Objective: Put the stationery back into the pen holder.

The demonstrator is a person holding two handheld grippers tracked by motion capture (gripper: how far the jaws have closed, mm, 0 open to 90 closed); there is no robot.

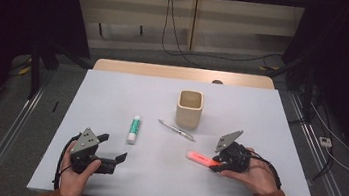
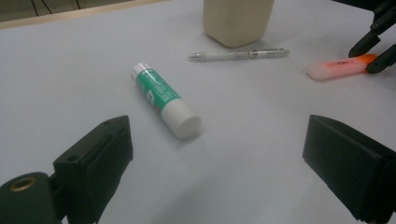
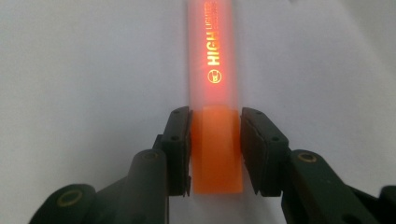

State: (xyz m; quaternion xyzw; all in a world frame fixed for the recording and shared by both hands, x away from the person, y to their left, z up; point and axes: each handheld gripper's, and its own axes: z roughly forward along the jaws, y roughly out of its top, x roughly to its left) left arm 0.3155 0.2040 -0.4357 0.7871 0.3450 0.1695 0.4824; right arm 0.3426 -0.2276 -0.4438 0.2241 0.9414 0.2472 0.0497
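Right gripper (image 1: 216, 164): sat at the near right of the tabletop (image 1: 112, 95), held in the person's right hand (image 1: 253, 174), its jaws pinched on the orange end of the highlighter (image 1: 200, 158).
Right gripper view: the two black jaws pressed against both sides of the highlighter's solid orange cap end, the paler translucent barrel ran away from the camera, and gold lettering read "HIGH LIGHTER" along it; the high view was too small to show that print.
Highlighter position: lay flat on the tabletop in front of the cup (image 1: 189, 109), pointing left from the right gripper; from the left gripper view it appeared at the far right with the right gripper's jaws at its orange end.
Left gripper (image 1: 113, 152): at the near left, held in the left hand (image 1: 76, 174), jaws spread wide with nothing between them; in its own view bare tabletop lay between the two black jaws.
Glue stick (image 2: 166, 100): green and white, lying on its side; the left gripper view showed its round white cap facing the camera.
Pen (image 1: 176, 130): a slim white and clear pen, lying between the glue stick and the cup, just in front of the cup.
Cup: beige, upright, open-topped, near the tabletop's middle; its inside showed from the high view alone.
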